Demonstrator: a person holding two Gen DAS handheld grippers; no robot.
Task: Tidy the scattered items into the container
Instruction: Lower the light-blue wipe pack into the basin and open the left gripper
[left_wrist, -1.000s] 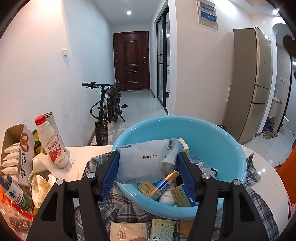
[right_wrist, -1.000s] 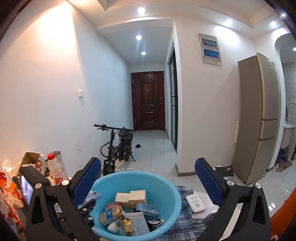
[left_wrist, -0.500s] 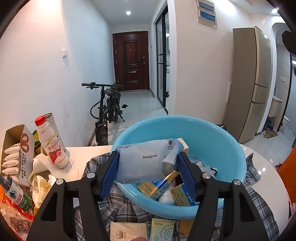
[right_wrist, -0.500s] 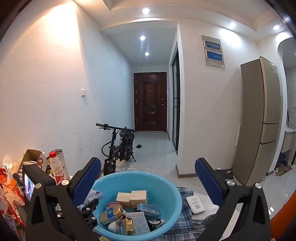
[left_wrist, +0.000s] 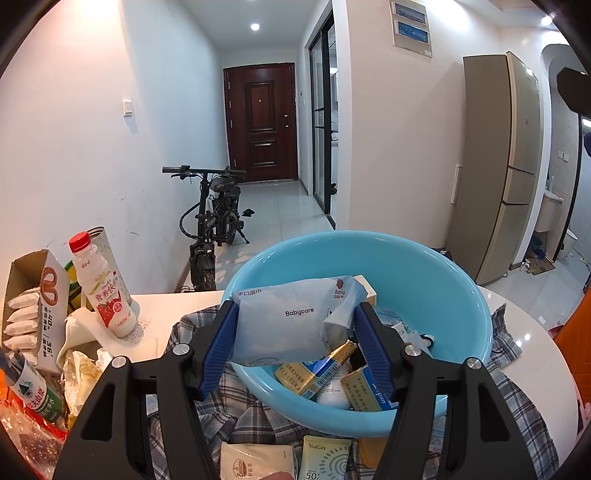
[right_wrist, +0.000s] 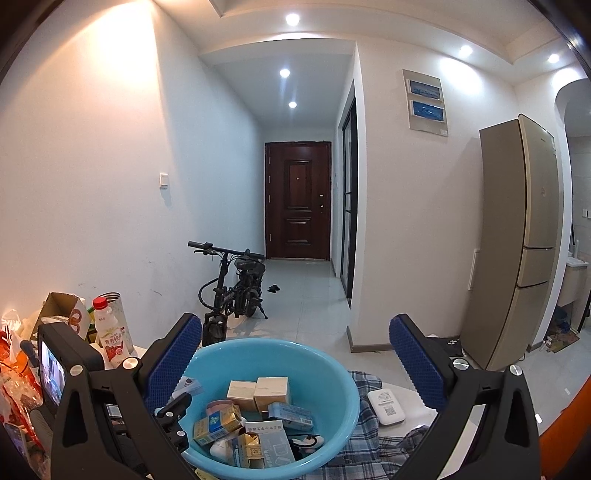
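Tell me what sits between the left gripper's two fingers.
In the left wrist view, the Babycare wipes pack sits gripped in the left gripper, above the blue basin.

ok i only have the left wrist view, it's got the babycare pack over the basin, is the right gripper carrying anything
observer: no, the right gripper is open and empty, pointing at the blue basin.
operator: anything outside the basin on that side
observer: yes, a small white device with a QR label lies on the plaid cloth, just right of the basin.
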